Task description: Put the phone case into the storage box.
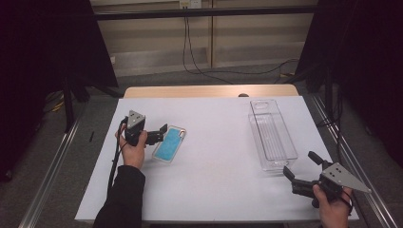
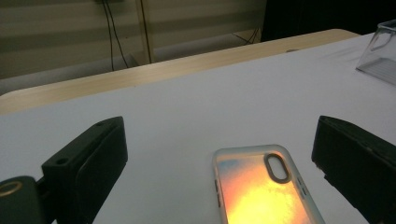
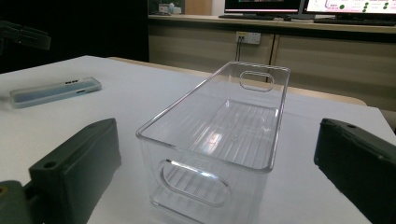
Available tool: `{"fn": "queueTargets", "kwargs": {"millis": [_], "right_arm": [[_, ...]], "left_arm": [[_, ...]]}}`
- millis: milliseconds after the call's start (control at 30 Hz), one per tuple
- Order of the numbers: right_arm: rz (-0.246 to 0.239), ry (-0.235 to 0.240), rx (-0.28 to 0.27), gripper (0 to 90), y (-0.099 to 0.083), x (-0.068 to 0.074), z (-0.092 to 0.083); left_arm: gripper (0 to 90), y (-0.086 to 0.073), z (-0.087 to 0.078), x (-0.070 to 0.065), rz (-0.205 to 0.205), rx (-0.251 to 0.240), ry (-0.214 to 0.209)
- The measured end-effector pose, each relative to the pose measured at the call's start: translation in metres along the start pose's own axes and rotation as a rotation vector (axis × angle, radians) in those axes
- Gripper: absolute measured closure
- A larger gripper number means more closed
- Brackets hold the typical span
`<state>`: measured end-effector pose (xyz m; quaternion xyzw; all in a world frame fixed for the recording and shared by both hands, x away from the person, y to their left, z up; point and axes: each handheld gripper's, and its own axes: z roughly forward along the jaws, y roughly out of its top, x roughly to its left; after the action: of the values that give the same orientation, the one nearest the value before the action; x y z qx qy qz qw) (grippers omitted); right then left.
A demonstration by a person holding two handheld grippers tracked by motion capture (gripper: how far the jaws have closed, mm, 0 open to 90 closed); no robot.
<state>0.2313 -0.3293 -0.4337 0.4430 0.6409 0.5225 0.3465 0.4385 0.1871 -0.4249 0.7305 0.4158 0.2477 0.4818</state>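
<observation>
Now the left tongs (image 1: 160, 133) hang low over the white counter (image 1: 214, 190), jaws spread wide with nothing pinched between them. They point at the near end of the phone case (image 1: 169, 144), a clear-edged shell with a blue back that lies flat on the counter's left half, tilted a little off square. In the left gripper view the case (image 2: 266, 189) sits between the two black jaws but apart from both, its camera cutout toward the far end and its back glowing orange-yellow under the light. No pad presses on it; it rests on the counter on its own.

The right tongs (image 1: 302, 171) are held near the counter's near right corner, a hand (image 1: 332, 206) wrapped round the body, the grey plate on top. Their jaws also stand spread, pinching nothing. They face the near short wall of the bin (image 1: 272, 134), a clear, ribbed-bottom plastic box that stands upright on the right half of the counter, long side running away from the person. In the right gripper view the bin (image 3: 219, 135) is just ahead of the jaws, an oval handle slot in each end wall, nothing inside it. The case (image 3: 55, 91) shows there too, well off to the left.

Case and bin lie well apart.
</observation>
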Motion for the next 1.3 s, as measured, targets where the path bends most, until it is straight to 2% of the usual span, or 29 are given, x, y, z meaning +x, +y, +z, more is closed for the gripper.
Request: {"fn": "queueTargets", "kwargs": {"millis": [100,167,233,333,533,633,767,933,1133,1200,1300], "right_arm": [[-0.003,-0.001,0.001,0.0,0.0,0.0,0.0],[-0.002,-0.001,0.0,0.0,0.0,0.0,0.0],[-0.001,0.0,0.001,0.0,0.0,0.0,0.0],[-0.001,-0.002,0.001,0.0,0.0,0.0,0.0],[-0.003,0.0,0.001,0.0,0.0,0.001,0.0],[-0.001,-0.001,0.001,0.0,0.0,0.001,0.0],[-0.001,-0.001,0.001,0.0,0.0,0.0,-0.001],[-0.003,0.0,-0.001,0.0,0.0,0.001,0.0],[-0.003,-0.001,0.001,0.0,0.0,0.0,0.0],[-0.002,-0.001,0.001,0.0,0.0,0.0,0.0],[-0.007,0.002,0.0,0.0,0.0,0.001,0.0]], "left_arm": [[3.6,-0.001,-0.004,0.001,0.006,-0.023,0.016],[3.6,-0.001,-0.007,0.002,0.0,-0.033,0.0],[3.6,-0.002,-0.012,0.001,0.029,-0.04,-0.006],[3.6,-0.004,-0.019,-0.001,0.037,-0.054,-0.019],[2.9,-0.006,-0.032,-0.001,0.037,-0.081,-0.005],[3.0,-0.006,-0.037,0.0,0.056,-0.07,0.001],[2.7,-0.007,-0.042,0.001,0.057,-0.069,-0.02],[2.5,-0.008,-0.047,-0.002,0.048,-0.063,-0.008],[2.0,-0.01,-0.05,-0.006,0.043,-0.003,-0.04],[2.1,-0.01,-0.051,-0.009,0.053,0.022,-0.045],[2.4,-0.011,-0.05,-0.014,0.062,0.032,-0.061]]}}
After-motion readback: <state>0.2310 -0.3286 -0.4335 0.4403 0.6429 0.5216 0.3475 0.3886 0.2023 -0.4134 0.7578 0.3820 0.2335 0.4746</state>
